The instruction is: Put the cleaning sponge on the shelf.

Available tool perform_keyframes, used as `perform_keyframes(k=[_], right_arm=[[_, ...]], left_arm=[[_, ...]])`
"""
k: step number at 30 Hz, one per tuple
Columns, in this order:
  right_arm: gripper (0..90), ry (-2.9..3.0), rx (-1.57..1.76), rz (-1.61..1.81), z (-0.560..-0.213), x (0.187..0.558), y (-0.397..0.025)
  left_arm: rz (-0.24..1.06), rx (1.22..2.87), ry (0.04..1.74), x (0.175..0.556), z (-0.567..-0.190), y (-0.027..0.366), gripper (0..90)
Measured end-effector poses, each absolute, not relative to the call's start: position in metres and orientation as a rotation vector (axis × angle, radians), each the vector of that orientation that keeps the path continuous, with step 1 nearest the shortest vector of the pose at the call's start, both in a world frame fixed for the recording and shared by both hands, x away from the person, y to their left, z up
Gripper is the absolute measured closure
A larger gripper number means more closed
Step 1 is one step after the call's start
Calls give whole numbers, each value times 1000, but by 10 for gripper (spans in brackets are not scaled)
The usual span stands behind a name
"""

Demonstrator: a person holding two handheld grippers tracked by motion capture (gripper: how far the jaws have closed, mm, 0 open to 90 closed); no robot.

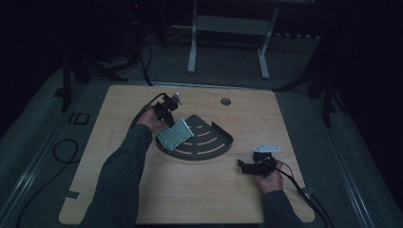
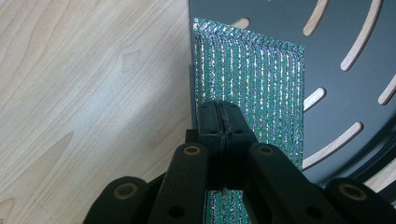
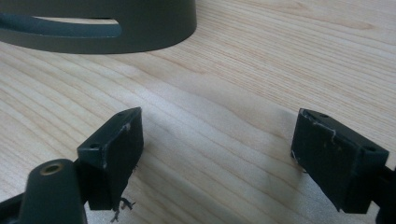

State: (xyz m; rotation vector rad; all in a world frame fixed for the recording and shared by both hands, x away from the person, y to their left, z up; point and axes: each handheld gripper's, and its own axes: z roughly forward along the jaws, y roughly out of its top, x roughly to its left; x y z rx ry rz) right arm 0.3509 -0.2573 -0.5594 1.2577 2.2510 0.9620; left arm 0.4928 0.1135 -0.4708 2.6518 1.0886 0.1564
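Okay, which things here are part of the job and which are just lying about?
In the job: sponge, held by the left tongs; dark slotted tray under it.
Lying about: right tongs, open over bare table; white stand behind.

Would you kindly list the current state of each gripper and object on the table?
Left gripper: shut on the green pad.
Green pad: held by its edge, lying over the tray's straight side.
Right gripper: open, holding nothing, low over the table.
Slotted grey tray: flat on the table.
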Motion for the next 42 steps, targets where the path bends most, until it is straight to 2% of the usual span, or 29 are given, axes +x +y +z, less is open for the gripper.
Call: perform_keyframes(k=[17,25,32,42], right_arm=[[164,2251,1258,962,-559,351,-257],[164,2251,1258,962,-559,351,-257],[164,2251,1257,962,-559,351,-257],[164,2250,1259,962,-559,351,-257]], left_arm=[[157,2675,1098,492,-474,113,886],[187,2639,1117,491,-466,122,713],[222,2605,1159,490,-461,131,602],[297,2572,1182,486,-450,139,551]])
